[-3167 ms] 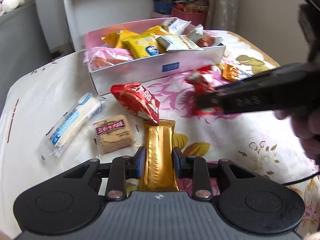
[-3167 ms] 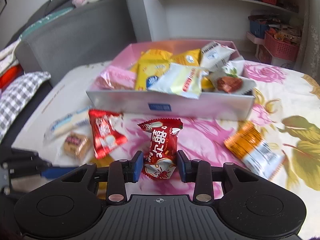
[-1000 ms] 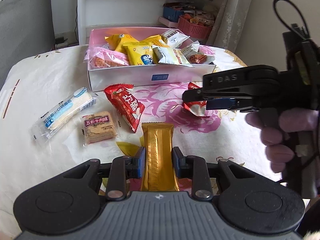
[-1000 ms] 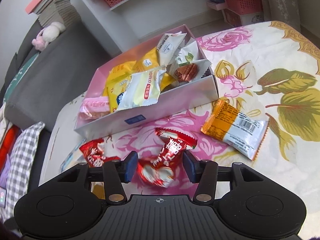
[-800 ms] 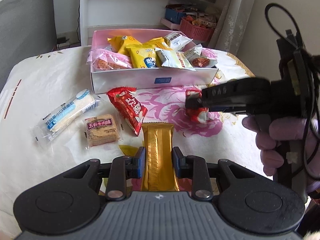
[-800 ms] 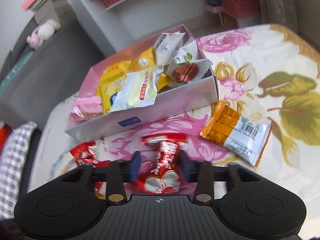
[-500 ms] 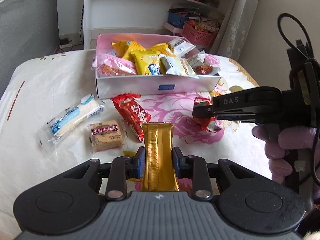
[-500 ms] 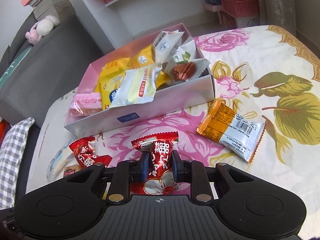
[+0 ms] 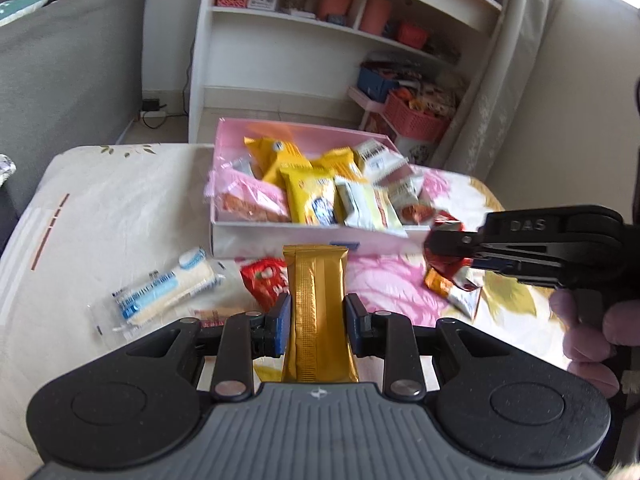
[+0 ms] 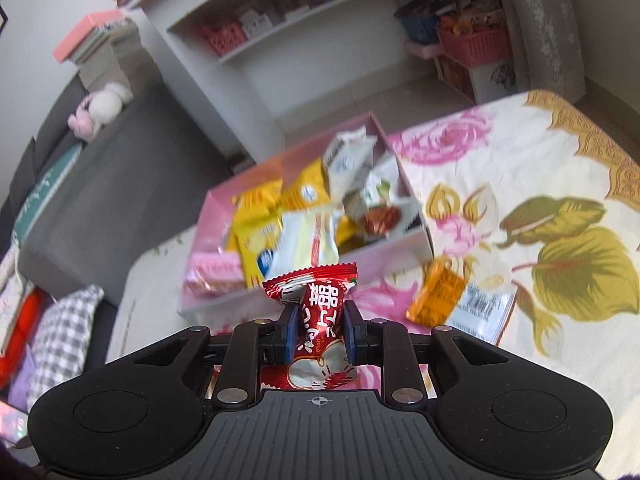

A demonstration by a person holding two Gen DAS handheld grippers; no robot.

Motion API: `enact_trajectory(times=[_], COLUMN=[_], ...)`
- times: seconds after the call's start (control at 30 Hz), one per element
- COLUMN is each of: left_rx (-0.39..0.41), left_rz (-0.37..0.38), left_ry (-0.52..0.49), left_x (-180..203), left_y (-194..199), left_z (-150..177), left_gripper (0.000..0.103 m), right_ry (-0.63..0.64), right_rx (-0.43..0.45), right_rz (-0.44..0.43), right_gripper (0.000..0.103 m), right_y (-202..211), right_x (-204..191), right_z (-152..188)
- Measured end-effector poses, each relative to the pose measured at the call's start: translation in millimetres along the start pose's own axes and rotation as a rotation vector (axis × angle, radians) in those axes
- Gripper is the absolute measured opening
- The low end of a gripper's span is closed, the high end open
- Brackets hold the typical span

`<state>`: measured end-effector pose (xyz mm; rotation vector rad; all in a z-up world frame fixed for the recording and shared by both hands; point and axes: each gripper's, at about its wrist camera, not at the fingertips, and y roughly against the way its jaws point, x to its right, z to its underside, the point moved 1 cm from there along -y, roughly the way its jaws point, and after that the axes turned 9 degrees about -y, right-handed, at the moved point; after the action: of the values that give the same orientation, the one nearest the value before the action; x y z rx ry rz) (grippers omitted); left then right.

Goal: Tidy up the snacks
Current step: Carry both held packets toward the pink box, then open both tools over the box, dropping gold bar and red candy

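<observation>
A pink box (image 9: 280, 236) (image 10: 304, 292) packed with yellow, white and pink snack packs sits on the flowered tablecloth. My left gripper (image 9: 316, 320) is shut on a gold bar wrapper (image 9: 316, 304), held above the cloth in front of the box. My right gripper (image 10: 318, 330) is shut on a red snack bag (image 10: 320, 308), lifted off the table. In the left wrist view the right gripper (image 9: 436, 244) reaches in from the right with that red bag (image 9: 444, 264), held by a gloved hand (image 9: 588, 340).
On the cloth lie a blue-and-white packet (image 9: 160, 296), another red bag (image 9: 266, 280), a tan biscuit pack (image 9: 216, 314) half hidden, and an orange-and-white packet (image 10: 452, 300) (image 9: 456, 292). A grey sofa (image 10: 80, 184) and a white shelf unit (image 9: 320, 52) stand behind.
The right gripper closed on the red bag and lifted it off the table. Both grippers rose, so the box and table now look farther below.
</observation>
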<state>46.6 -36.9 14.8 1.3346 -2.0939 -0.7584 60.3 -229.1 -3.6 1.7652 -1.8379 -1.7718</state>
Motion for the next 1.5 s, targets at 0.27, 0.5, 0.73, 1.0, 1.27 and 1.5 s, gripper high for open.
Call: enact_trajectory(times=[0.27, 0.5, 0.73, 1.0, 1.27, 1.5], left_rx=[-0.002, 0.01, 0.047, 0.065, 0.033, 0.025], left_rz=[-0.046, -0.094, -0.098, -0.104, -0.133, -0.124], left_ry=[0.022, 0.02, 0.005, -0.023, -0.009, -0.012], left_x=[-22.0, -35.5, -43.7, -52.3, -65.9, -69.1], left_y=[-13.7, -43.0, -65.5, -90.7, -114.0, -124.8], left_z=[-22.8, -45.0, -66.4, -82.2, -90.2, -89.8], left_gripper=[0.026, 0.026, 0.026, 0.026, 0.026, 0.016], right_ry=[-0.043, -0.091, -0.1, -0.013, 0.052, 0.068], right_rx=[0.054, 0.064, 0.061, 0.073, 0.048, 0.038], right_rz=[-0.041, -0.075, -0.074, -0.074, -0.07, -0.05], right_gripper=[0.022, 0.022, 0.022, 0.023, 0.023, 0.023], right_y=[0.4, -22.3, -49.7, -80.3, -115.5, -141.4], right_x=[-11.2, -11.3, -10.5, -27.3, -44.1, -49.9], right_z=[-19.8, -40.6, -55.9, -76.6, -92.0, -96.5])
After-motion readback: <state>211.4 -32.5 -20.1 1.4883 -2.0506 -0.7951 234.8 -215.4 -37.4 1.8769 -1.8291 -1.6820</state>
